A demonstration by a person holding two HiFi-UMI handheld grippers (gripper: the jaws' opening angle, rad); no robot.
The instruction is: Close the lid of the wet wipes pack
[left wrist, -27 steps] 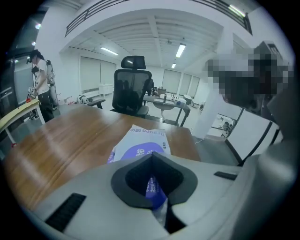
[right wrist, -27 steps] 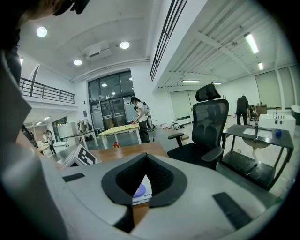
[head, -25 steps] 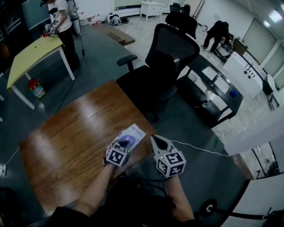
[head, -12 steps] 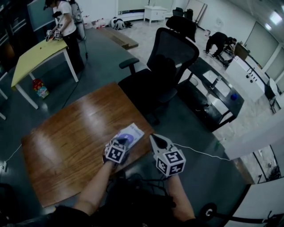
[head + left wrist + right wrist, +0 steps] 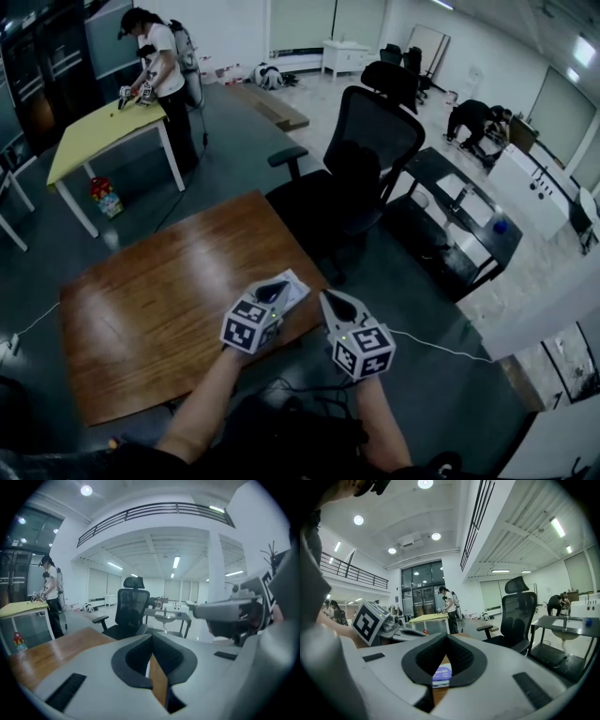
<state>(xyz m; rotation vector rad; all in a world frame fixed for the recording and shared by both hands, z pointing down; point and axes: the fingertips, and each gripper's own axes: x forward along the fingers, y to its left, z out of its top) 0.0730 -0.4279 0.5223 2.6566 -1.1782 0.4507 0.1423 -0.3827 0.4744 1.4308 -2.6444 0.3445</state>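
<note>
Closing step: looks like the press-down stage. The left gripper (image 5: 273,292) has its tips over the wet wipes pack (image 5: 294,284), and the lid can't be confirmed shut.
Pack place: on the table (image 5: 169,281), at its right edge, towards the near corner.
Left tool: jaw tips brought together with nothing gripped. In the left gripper view only a sliver of table wood and something white shows behind the tips (image 5: 151,637).
Right tool: the right gripper (image 5: 327,299) also has its tips together and holds nothing. It sits just off the table's right edge, just beside the pack.
Right gripper view: the pack's purple label (image 5: 442,674) shows through the gap below the joined tips (image 5: 446,635).
Next move: my guess is to push the flap flat with a closed tip until it seats. The other tool should steady the pack, since it lies close to the edge and could slide off.
Hidden: the lid itself. In the head view the left gripper covers the pack's near end, so open or shut can't be told.
Contact: can't tell whether the left tips touch the pack or hang just above it.
Cut off: the right gripper view shows only a narrow strip of the pack.
</note>
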